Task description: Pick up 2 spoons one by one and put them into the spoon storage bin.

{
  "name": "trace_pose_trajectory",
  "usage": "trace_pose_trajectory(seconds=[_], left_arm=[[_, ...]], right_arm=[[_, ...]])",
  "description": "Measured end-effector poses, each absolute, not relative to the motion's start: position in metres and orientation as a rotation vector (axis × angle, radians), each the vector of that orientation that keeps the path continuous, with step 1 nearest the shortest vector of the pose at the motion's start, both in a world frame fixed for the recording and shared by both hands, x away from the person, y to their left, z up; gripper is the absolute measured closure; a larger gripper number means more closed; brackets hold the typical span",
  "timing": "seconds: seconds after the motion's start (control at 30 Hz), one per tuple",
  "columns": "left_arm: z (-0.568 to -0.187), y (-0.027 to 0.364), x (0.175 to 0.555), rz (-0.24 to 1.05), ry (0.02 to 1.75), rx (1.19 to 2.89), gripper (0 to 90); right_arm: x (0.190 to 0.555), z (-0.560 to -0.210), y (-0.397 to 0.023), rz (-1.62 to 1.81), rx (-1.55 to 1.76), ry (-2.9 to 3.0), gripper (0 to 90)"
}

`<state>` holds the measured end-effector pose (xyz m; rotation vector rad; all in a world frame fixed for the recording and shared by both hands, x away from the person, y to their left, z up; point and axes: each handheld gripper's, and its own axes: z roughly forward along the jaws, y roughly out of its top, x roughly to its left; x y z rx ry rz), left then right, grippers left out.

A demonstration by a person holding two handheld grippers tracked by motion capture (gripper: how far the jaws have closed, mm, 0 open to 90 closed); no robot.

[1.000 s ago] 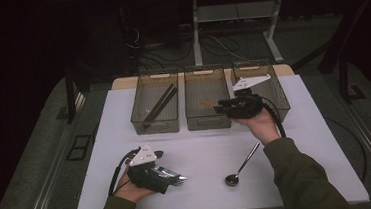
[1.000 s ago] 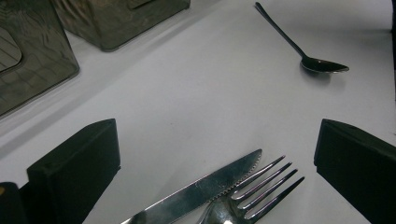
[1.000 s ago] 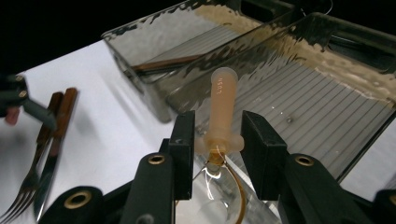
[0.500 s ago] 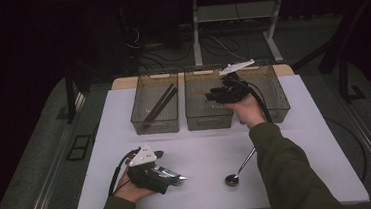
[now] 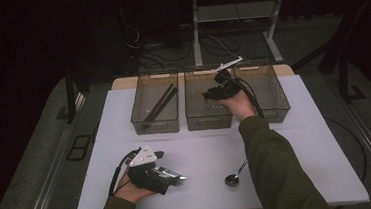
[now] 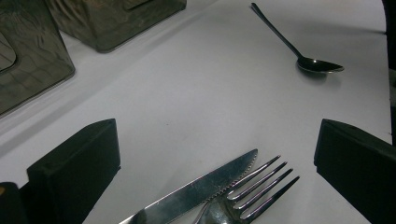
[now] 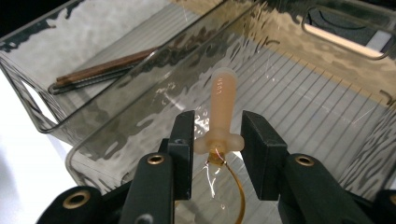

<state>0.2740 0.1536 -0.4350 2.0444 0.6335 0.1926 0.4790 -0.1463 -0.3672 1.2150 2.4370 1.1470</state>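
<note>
My right gripper [image 5: 209, 94] hangs over the middle clear bin [image 5: 197, 119], shut on a pale orange plastic utensil [image 7: 223, 100] whose handle points away into the bin. In the right gripper view the pads [image 7: 183, 135] press on its flange, with the right gripper [image 7: 218, 127] just above the bin [image 7: 303, 93] floor. My left gripper [image 5: 165, 177] rests on the white table near the front left, jaws wide apart. A steel knife [image 6: 196, 191] and fork [image 6: 254, 186] lie on the table between those jaws, untouched by the left gripper [image 6: 215, 144].
A steel spoon [image 5: 233, 177] lies on the table at the front, right of centre, also the spoon [image 6: 317, 65]. The left bin [image 5: 139, 119] holds dark chopsticks [image 5: 161, 102]. The right bin [image 5: 277, 108] stands beside the middle one. A desk frame and cables lie beyond.
My right hand has carried the orange utensil leftward from above the right bin to above the middle bin, sinking slightly. The left hand has stayed still.
</note>
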Motion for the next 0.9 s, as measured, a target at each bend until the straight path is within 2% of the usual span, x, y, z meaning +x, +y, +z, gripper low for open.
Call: trace_pose_trajectory(seconds=[0.9], left_arm=[[-0.434, 0.155, 0.274, 0.189, 0.639, 2.04, 0.0]], right_arm=[[0.491, -0.394, -0.138, 0.905, 1.253, 2.617, 64.2]])
